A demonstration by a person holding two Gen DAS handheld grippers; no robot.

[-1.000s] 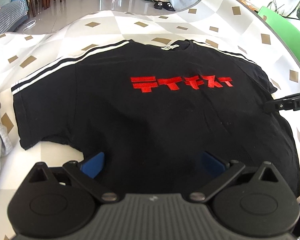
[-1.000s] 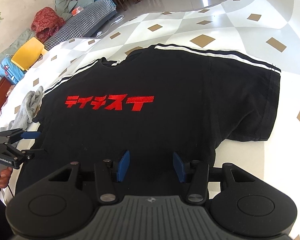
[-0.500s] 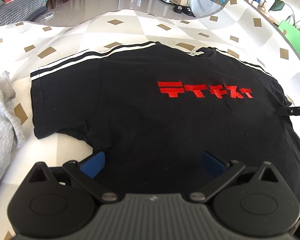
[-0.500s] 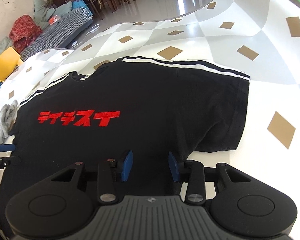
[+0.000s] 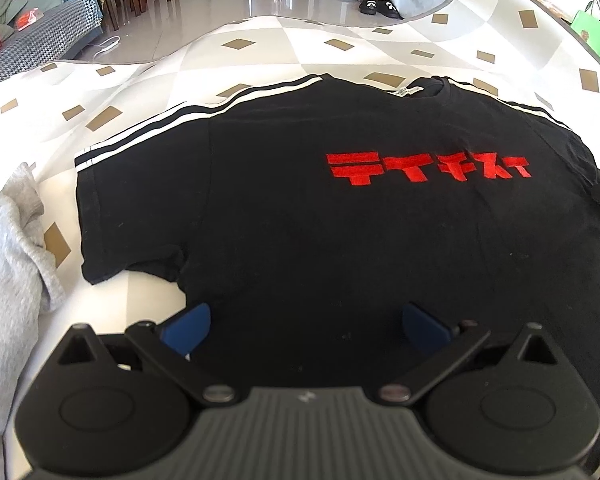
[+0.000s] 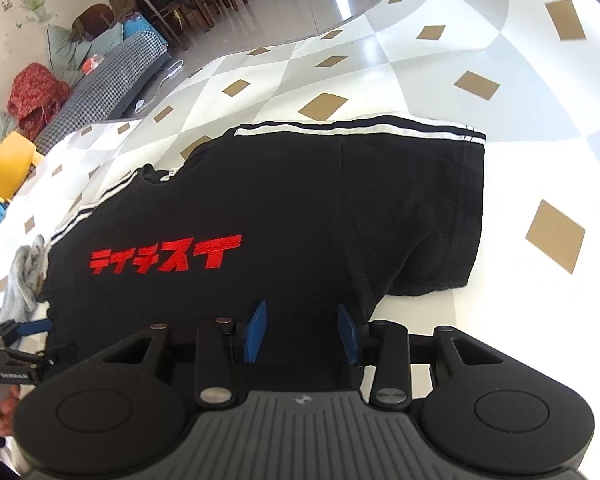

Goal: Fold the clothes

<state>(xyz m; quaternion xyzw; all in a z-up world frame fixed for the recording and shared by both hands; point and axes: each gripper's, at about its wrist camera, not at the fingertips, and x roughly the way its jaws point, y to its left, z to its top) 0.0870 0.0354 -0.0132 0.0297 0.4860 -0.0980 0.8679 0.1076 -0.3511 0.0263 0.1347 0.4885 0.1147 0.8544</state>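
We judge the black T-shirt (image 5: pixel 340 240) light, soft and floppy, best pinched at its near hem corners. Our left gripper (image 5: pixel 304 326) stands spread wide over the cloth, while the right gripper (image 6: pixel 302 332) is half spread, having just narrowed, pinching nothing.

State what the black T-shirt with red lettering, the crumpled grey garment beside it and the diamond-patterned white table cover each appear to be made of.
Black T-shirt with red lettering: matte knit, probably cotton jersey; soft creases, no sheen. Crumpled grey garment: thicker heathered knit, perhaps fleece; bulky folds. Diamond-patterned white table cover: smooth and glossy, likely vinyl or oilcloth; it reflects light.
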